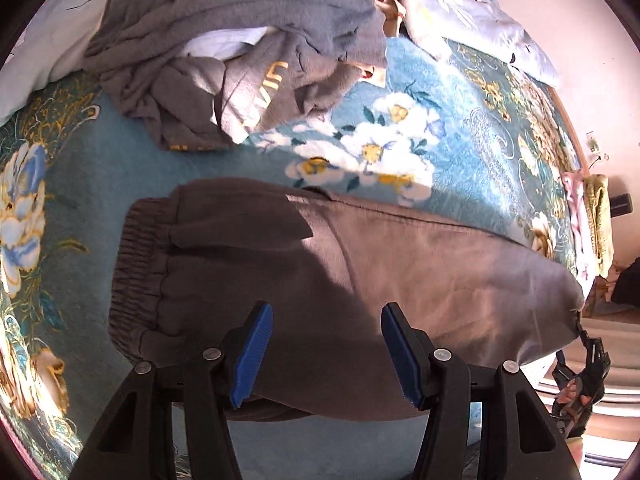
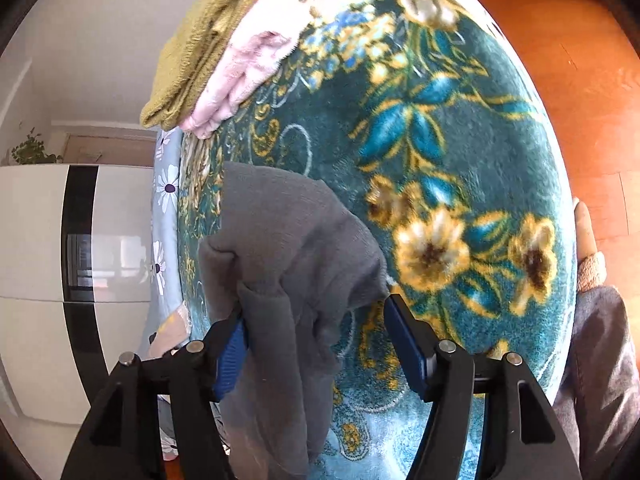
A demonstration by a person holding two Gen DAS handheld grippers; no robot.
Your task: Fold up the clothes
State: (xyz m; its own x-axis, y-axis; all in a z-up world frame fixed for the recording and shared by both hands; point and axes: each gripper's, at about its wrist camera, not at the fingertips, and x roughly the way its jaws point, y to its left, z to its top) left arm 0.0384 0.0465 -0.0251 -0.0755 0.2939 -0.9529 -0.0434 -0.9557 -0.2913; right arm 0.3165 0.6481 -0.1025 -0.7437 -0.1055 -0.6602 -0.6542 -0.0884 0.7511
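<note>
The grey pants (image 1: 320, 280) lie flat on the bed (image 1: 440, 92), near its front edge. The waistband sits to the left. The far end reaches the bed's right edge.

The left hand-held gripper (image 1: 326, 356) is wide open and holds nothing. It hovers over the near side of the pants, with its blue pads (image 1: 256, 352) spread apart.

The right hand-held gripper (image 2: 316, 344) is open too. Bunched grey cloth (image 2: 288, 260) sits between its jaws and touches the left pad. The right pad is clear of it, so the cloth is not pinched. The cloth looks like the end of the pants, but I cannot tell for sure.

What could go wrong? That end sits at the edge of the bed. If the right gripper lets it hang loose, it may slide off to the floor (image 2: 580, 80). If only one layer gets pinched, the fold will come out crooked.

The left view shows the whole pants and a pile of grey clothes (image 1: 240, 48) behind them. The right view misses those. It shows a yellow towel (image 2: 188, 64), a pink cloth (image 2: 244, 76) and the wood floor up close.
</note>
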